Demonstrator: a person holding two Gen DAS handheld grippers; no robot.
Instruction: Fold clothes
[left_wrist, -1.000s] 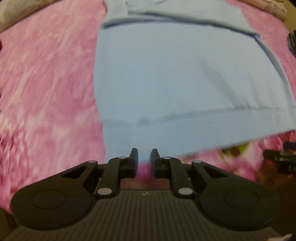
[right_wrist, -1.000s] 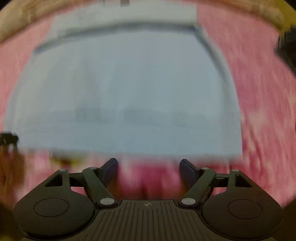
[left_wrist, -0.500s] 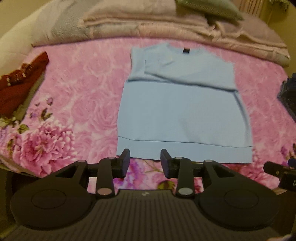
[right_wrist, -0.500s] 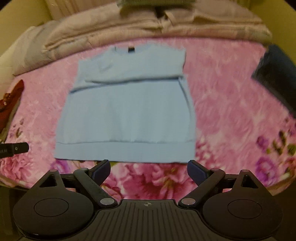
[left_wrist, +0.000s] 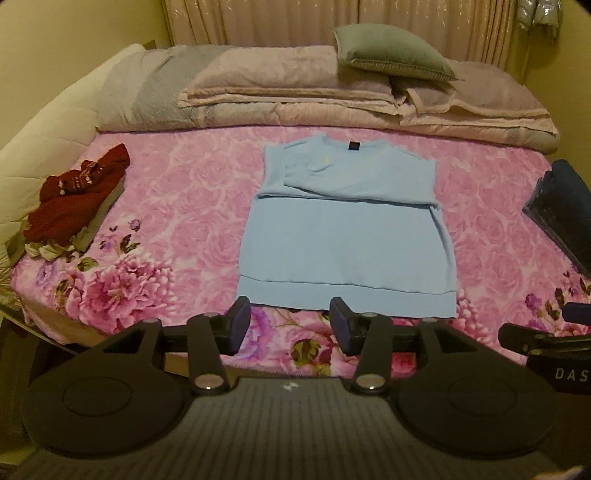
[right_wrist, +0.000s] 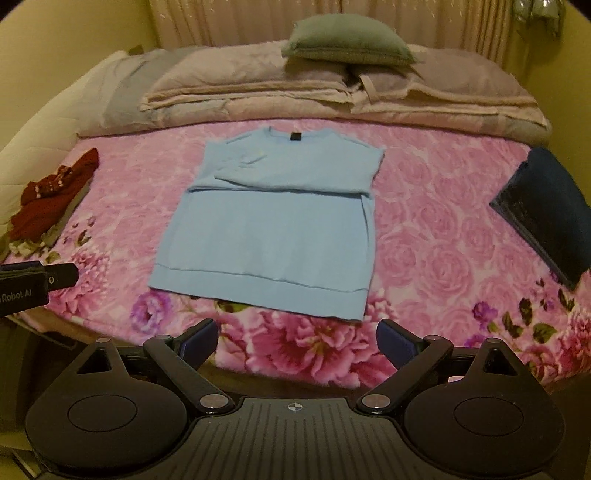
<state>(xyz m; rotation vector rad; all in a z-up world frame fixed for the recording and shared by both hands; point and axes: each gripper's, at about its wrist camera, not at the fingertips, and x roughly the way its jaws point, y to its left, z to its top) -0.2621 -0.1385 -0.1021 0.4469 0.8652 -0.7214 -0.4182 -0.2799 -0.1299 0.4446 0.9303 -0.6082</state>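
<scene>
A light blue sweater (left_wrist: 343, 229) lies flat on the pink floral bedspread (left_wrist: 177, 206), sleeves folded across its chest, hem toward me. It also shows in the right wrist view (right_wrist: 273, 221). My left gripper (left_wrist: 290, 326) is open and empty, held back above the bed's near edge, just short of the hem. My right gripper (right_wrist: 297, 341) is wide open and empty, also back from the hem. The right gripper's tip shows in the left wrist view (left_wrist: 546, 341), and the left gripper's tip in the right wrist view (right_wrist: 37, 284).
A dark red knit garment (left_wrist: 74, 199) lies on other clothes at the bed's left edge. A folded dark navy item (right_wrist: 546, 210) lies at the right. Folded beige blankets (left_wrist: 295, 92) and a grey-green pillow (left_wrist: 391, 51) line the far side.
Both grippers have pulled back and up from close over the sweater's hem to beyond the bed's near edge. The left gripper's jaws have opened from nearly closed.
</scene>
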